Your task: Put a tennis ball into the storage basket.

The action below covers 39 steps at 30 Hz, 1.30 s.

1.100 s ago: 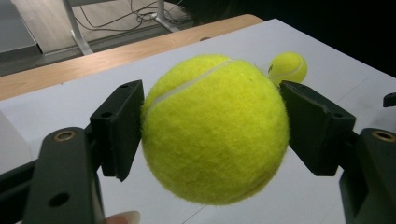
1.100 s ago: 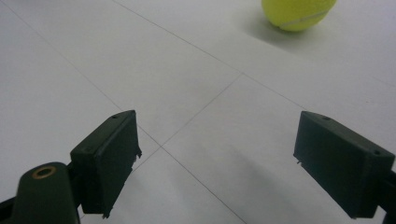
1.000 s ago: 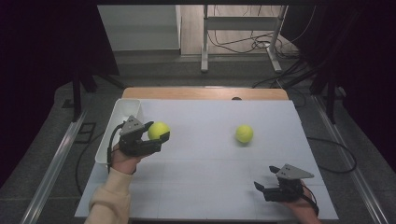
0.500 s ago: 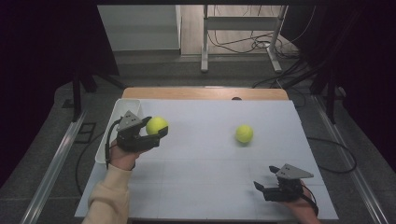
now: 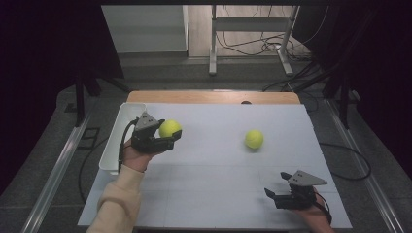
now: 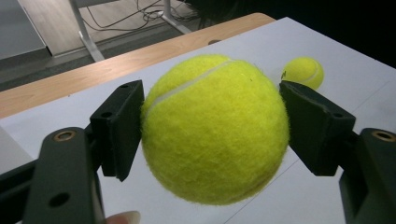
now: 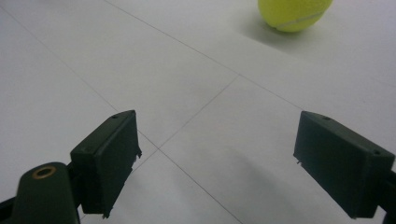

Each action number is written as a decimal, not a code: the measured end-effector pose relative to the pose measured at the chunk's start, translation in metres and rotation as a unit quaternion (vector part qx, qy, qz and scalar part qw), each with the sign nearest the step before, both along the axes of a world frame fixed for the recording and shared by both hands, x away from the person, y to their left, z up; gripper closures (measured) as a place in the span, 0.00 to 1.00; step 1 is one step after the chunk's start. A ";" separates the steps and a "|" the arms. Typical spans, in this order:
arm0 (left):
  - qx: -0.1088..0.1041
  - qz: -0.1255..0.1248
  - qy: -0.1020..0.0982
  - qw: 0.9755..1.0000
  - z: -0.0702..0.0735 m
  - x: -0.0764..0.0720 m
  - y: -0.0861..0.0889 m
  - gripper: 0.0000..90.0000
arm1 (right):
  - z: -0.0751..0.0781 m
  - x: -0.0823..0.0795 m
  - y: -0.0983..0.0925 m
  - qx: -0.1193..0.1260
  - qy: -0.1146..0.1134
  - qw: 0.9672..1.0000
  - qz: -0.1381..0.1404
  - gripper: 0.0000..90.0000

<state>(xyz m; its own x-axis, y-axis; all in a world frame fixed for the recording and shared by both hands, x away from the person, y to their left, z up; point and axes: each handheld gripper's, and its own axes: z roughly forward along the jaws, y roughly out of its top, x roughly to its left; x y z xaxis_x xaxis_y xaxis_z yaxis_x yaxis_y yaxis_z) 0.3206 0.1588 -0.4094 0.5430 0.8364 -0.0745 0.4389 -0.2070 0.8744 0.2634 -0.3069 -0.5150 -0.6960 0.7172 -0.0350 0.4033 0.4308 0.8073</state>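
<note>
A yellow tennis ball [image 5: 170, 128] is clamped in my left gripper [image 5: 171, 132] above the left part of the white table, next to the bin. In the left gripper view both black pads press on the ball's [image 6: 215, 128] sides. A second tennis ball [image 5: 254, 139] lies free on the table right of centre, and I can see this free ball [image 6: 302, 72] beyond the held one. My right gripper [image 5: 270, 194] rests low near the front right corner, open, with bare table between its pads [image 7: 107, 158]. The free ball [image 7: 294, 14] lies ahead of it.
A white rectangular bin [image 5: 112, 145] stands along the table's left edge, just beside my left hand. The white tabletop [image 5: 218, 194] has a wooden strip [image 5: 214, 97] at its far edge. Beyond it the floor holds metal stand legs and cables.
The left gripper has risen a little with the ball in it. The right gripper and the free ball have stayed where they were.
</note>
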 end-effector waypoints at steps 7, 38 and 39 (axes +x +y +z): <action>0.002 0.009 0.003 1.000 0.004 0.006 0.003 0.30 | 0.001 -0.001 0.000 -0.001 -0.001 1.000 0.000 0.16; 0.031 0.044 0.028 0.998 -0.003 0.033 0.005 0.30 | 0.000 0.000 -0.002 0.000 0.000 1.000 0.001 0.16; 0.030 0.046 0.028 0.998 -0.003 0.033 0.006 0.30 | 0.001 0.000 -0.002 -0.001 0.000 1.000 0.000 0.16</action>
<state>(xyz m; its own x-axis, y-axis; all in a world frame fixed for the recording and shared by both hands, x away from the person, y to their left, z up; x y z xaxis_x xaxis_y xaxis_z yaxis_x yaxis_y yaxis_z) 0.3537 0.1645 -0.4128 0.4609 0.8860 -0.0505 0.5064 -0.2158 0.8348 0.2633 -0.3085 -0.5144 -0.6957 0.7174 -0.0370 0.4035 0.4329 0.8061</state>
